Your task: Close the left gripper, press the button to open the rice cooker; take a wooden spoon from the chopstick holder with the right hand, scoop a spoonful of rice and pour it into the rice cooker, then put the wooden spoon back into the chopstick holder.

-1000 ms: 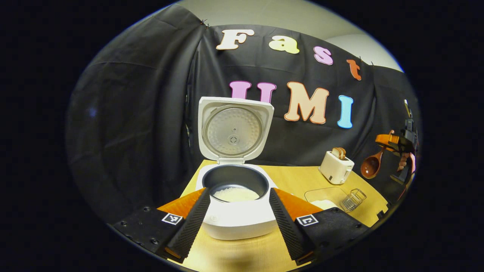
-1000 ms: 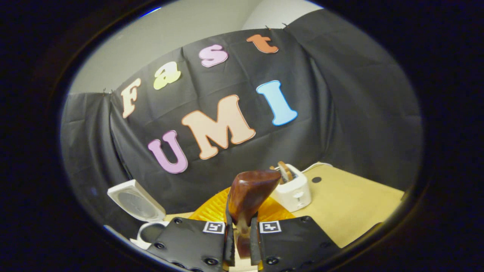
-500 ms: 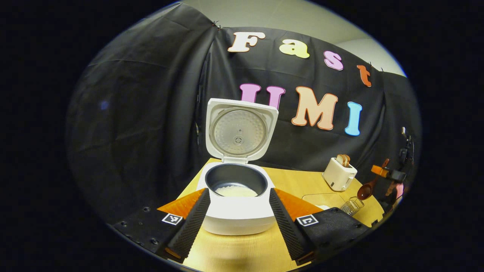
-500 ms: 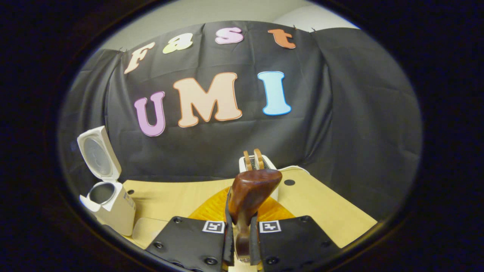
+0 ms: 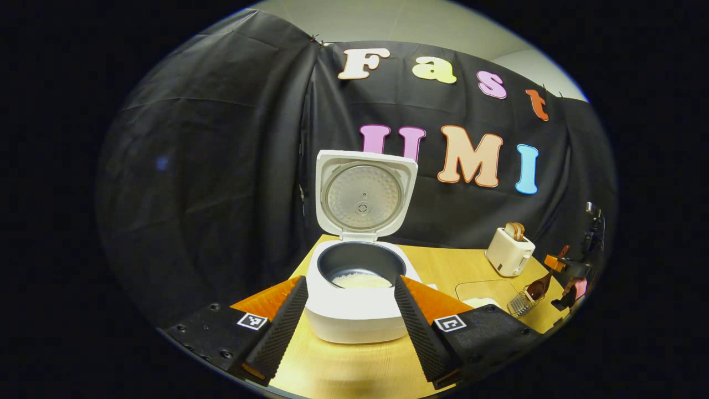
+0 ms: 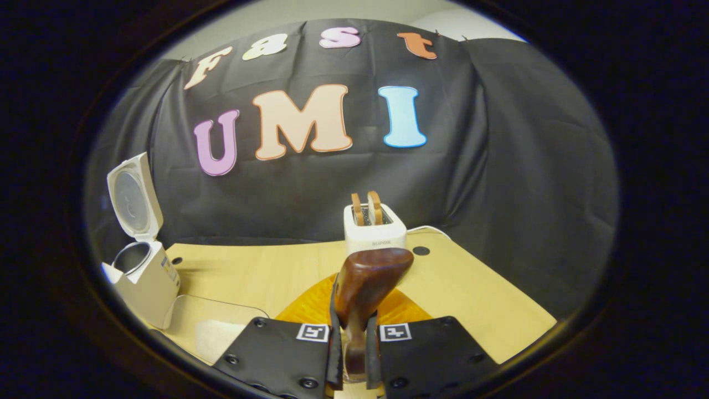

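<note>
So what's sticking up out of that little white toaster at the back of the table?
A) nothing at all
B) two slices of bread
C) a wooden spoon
B: in the right gripper view, two brown slices of bread stand upright in the slots of the toaster.

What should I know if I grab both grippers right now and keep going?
Left gripper: open, holding nothing, facing the rice cooker.
Right gripper: shut on the wooden spoon, which sits over the wire chopstick holder, bowl down.
Rice cooker lid stands open; rice lies in the pot. The clear rice tray is beside the holder, and the toaster behind it.
Done: lid opened, rice poured in.
Left: lower the spoon into the holder and let go.
</note>
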`<state>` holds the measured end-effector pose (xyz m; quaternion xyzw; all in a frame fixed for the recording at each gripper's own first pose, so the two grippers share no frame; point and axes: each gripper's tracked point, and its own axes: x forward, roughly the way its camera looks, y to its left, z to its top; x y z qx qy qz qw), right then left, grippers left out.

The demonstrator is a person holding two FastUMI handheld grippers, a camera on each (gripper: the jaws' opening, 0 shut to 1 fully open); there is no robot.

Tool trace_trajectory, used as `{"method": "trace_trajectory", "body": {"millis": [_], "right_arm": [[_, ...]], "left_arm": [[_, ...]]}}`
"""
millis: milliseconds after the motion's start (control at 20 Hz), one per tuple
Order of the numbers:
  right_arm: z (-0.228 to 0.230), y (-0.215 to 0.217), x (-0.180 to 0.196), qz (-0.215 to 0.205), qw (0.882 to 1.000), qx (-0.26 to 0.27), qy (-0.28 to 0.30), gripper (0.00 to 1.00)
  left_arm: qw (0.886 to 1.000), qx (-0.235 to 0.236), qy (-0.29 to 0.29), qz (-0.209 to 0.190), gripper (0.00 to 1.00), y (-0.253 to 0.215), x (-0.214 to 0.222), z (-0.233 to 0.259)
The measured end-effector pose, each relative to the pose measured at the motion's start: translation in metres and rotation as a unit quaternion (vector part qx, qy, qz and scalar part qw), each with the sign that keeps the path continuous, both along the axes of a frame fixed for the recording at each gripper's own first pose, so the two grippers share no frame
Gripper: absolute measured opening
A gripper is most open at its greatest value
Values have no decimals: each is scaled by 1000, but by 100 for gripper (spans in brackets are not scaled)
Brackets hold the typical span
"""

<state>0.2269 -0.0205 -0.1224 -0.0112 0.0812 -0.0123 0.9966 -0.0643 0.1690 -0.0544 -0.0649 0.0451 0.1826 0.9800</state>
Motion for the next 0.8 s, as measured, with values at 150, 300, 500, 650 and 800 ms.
{"method": "trace_trajectory", "body": {"millis": [150, 300, 500, 650, 800], "right_arm": [[-17, 2, -2, 5, 1000, 5, 20, 19], [-25, 6, -4, 17, 999, 14, 26, 22], [-30, 5, -11, 27, 999, 18, 36, 26], [-14, 1, -14, 28, 999, 32, 20, 47], [-1, -7, -19, 20, 999, 44, 11, 64]], "left_arm": [[1000, 5, 1, -8, 93, -6, 4, 1], [1000, 11, 3, -15, 93, -10, 9, 2], [1000, 13, 3, -23, 93, -12, 12, 4], [1000, 10, 0, -29, 93, -15, 15, 5], [999, 9, -4, -32, 93, -14, 19, 8]]}}
